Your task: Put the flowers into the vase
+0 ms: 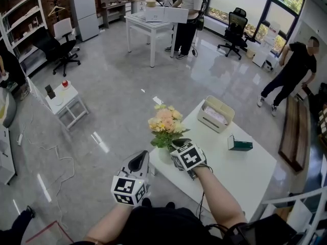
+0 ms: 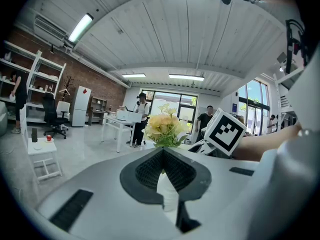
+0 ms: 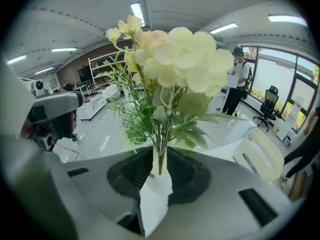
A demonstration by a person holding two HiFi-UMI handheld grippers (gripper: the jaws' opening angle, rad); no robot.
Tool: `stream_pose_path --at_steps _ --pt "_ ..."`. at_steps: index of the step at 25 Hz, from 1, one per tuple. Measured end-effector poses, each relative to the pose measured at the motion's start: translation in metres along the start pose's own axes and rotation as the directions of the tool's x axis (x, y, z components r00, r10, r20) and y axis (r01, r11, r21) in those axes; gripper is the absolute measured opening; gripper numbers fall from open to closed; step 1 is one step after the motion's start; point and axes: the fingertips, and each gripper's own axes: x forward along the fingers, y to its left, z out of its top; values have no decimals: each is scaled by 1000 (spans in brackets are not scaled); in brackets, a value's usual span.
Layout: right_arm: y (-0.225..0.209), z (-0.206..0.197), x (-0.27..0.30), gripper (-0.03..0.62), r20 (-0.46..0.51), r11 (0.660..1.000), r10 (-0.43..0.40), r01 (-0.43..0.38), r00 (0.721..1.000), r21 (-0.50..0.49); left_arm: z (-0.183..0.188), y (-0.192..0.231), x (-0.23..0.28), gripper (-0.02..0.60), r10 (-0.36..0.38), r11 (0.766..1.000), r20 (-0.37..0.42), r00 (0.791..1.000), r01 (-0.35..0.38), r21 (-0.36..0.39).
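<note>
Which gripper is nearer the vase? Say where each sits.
Right. The right gripper is just above the vase, flower stems between its open jaws; the left gripper hangs apart, to the head view's left of it.

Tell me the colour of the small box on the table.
The small box is dark green, clearest in the head view.

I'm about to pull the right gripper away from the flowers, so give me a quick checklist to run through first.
1. Flowers in the vase: ok, stems go down into its mouth.
2. Right gripper not clamping: ok, jaws apart, stems loose between them.
3. Vase upright on the table: ok, though near the corner.
4. Left gripper clear of the vase: cannot tell; jaws together, pointing toward it.
</note>
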Motion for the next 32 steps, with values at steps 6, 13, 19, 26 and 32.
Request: stream_pose_path --at_steps 6,13,19,26,32 --pt "0 0 -9 89 10 1000 16 -16 1000 -4 -1 -4 4 3 -6 1000 -2 1000 6 0" --pt "12 -6 -35 75 70 995 84 -87 994 38 -2 -9 7 3 -17 1000 -11 1000 17 0" --pt "2 0 -90 8 375 981 -106 35 921 193 0 -16 10 3 -28 1000 -15 999 28 7" --pt "-19 -2 -142 5 561 916 -362 171 744 364 2 -25 16 3 -41 999 -13 999 41 18" --pt "-15 1 -147 5 577 915 -375 188 726 358 2 -34 19 3 -58 998 -22 998 58 13"
